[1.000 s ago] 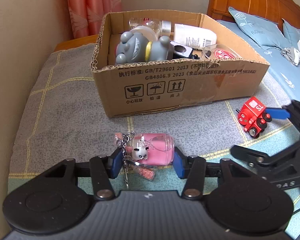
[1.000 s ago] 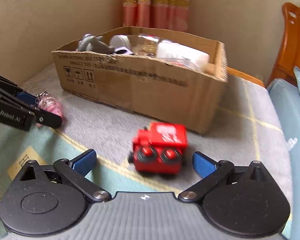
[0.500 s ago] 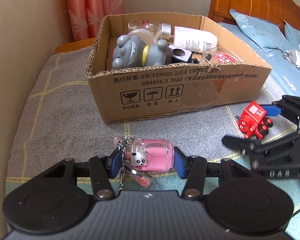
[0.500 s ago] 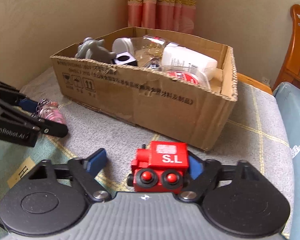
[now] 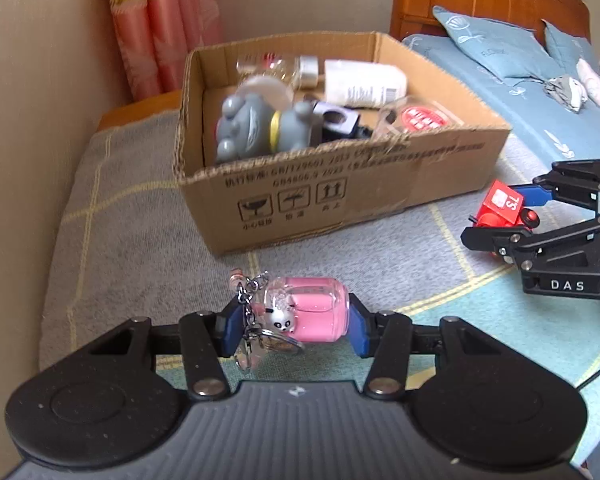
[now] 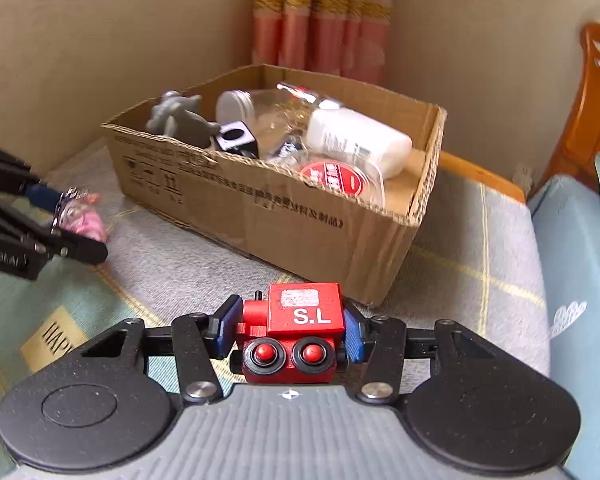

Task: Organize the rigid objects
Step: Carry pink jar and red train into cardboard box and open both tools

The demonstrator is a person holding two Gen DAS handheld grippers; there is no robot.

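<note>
Left wrist view: my left gripper has its jaws closed on the pink jar, which lies sideways between the blue pads, its keychain with a small panda charm dangling at the left pad. Whether the jar clears the grey checked blanket I cannot tell. Beyond it, far from me, stands the cardboard box, holding a grey figure, a white bottle, a clear jar with a silver lid and a red-labelled tub. To the right, my right gripper shows side-on, clamped on the red toy train.

Right wrist view: my right gripper has its jaws shut on the red toy train, a pad on each side of the cab marked "S.L", its round buttons facing me. The cardboard box sits just beyond it. At the far left, my left gripper grips the pink jar. A blue bedspread lies along the right edge.
</note>
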